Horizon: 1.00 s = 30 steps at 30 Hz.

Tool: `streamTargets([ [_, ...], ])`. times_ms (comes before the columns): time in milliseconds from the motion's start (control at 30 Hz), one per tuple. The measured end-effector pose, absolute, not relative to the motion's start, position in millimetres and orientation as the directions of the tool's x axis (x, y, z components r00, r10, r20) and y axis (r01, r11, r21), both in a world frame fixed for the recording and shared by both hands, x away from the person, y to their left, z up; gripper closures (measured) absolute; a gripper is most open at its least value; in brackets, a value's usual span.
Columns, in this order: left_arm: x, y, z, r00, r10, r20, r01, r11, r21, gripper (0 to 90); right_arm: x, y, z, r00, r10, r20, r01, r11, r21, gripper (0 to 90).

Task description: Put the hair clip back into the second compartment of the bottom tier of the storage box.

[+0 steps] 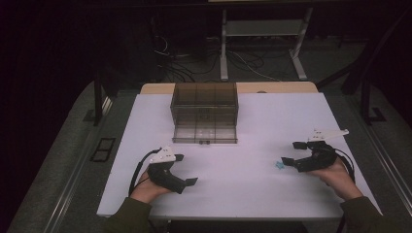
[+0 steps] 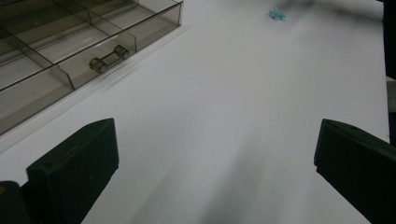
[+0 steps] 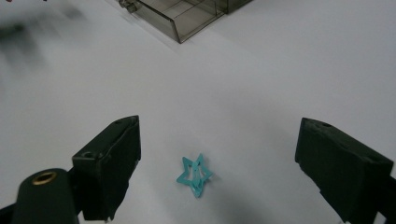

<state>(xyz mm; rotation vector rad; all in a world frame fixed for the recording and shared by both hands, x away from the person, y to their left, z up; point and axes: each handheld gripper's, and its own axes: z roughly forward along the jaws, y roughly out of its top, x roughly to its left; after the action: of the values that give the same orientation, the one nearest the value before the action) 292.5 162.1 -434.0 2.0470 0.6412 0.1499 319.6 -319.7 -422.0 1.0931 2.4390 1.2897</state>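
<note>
Black jaws of the right gripper rise wide apart at the bottom of the right gripper view, and between them, touching neither pad, lies a small teal star-shaped clip flat on the white table. From above, the same star clip sits just off the tips of the right gripper, on its side toward the table's middle. Nothing stands between those jaws and the clip.

Ahead of the right gripper and off to its left is a smoky clear plastic drawer box, its bottom drawer pulled out toward the person. Seen from above, the box stands at the far middle of the table, well apart from both grippers. Its open drawer is split by dividers into compartments, with a small bar handle on its front; the compartments that show look bare.

At the near left, a hand holds the left gripper low over the table, jaws spread wide with only bare table between them. The drawer lies ahead and left of it, the clip far ahead and to its right.
</note>
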Motion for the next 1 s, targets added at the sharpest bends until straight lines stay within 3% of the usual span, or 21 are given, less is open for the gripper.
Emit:
streamTargets([
  [533,291.8,161.5,-434.4,0.857,0.494,-0.147,0.38,-0.413,0.828,0.0,319.3,-322.4,-427.4,-0.71,0.681,0.18,0.546,0.372,0.751,15.1],
  [600,291.8,161.5,-434.4,0.857,0.493,-0.148,0.381,-0.413,0.828,0.0,319.1,-323.0,-428.2,-0.714,0.678,0.177,0.544,0.377,0.749,21.5],
  [1000,291.6,161.5,-434.1,0.857,0.493,-0.148,0.38,-0.412,0.828,0.0,319.7,-323.9,-431.0,-0.721,0.671,0.175,0.546,0.393,0.74,30.0],
])
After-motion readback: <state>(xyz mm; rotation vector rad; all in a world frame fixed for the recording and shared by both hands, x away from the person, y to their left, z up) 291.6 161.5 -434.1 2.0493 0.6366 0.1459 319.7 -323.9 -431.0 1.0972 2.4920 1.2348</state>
